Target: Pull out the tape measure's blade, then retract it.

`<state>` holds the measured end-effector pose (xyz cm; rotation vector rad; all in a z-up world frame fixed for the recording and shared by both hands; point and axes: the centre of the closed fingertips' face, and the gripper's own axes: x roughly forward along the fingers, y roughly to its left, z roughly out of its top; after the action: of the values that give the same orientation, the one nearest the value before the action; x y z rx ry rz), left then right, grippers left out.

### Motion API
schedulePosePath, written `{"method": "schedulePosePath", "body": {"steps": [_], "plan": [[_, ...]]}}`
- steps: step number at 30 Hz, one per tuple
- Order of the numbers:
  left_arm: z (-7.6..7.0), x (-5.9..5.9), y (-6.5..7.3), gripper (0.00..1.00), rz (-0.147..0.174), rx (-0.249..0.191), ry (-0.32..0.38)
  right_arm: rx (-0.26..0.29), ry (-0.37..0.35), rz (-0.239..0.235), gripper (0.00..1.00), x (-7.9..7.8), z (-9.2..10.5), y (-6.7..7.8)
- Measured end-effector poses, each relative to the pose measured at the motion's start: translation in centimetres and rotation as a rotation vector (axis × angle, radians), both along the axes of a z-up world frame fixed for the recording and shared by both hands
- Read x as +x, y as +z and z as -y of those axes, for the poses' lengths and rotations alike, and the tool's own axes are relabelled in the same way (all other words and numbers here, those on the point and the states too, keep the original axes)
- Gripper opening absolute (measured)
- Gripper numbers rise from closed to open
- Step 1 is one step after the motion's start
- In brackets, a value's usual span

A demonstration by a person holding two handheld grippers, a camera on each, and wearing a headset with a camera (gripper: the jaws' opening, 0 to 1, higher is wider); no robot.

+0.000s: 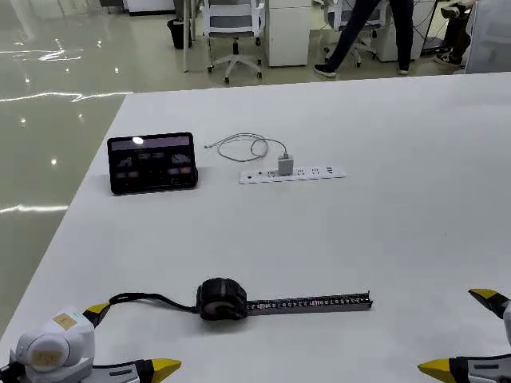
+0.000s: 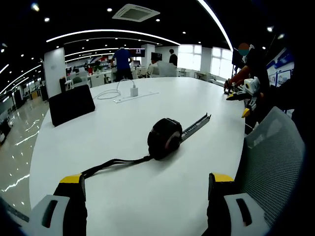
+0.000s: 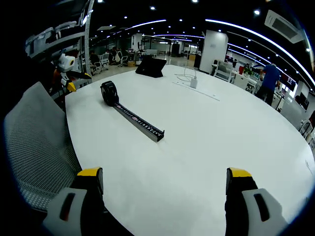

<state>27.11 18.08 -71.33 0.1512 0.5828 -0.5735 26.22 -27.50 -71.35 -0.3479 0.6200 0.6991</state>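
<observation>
Black tape measure, blade out, probably locked. Left gripper and right gripper gape empty; unlocking could whip the blade back.

Head view from the near edge of the table, looking forward and down, left gripper view low at the near-left, close to the tape measure, right gripper view low at the near-right, farther off, all sharing tape measure, power strip and tablet
</observation>
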Motion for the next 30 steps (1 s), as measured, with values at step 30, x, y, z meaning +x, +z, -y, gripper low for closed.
{"method": "schedulePosePath", "body": {"steps": [30], "plan": [[0.7,-1.5,0.8,1.00,0.009,-0.001,0.043,0.027,-0.008,-0.015,1.00,-1.2,2.9,0.2]]}}
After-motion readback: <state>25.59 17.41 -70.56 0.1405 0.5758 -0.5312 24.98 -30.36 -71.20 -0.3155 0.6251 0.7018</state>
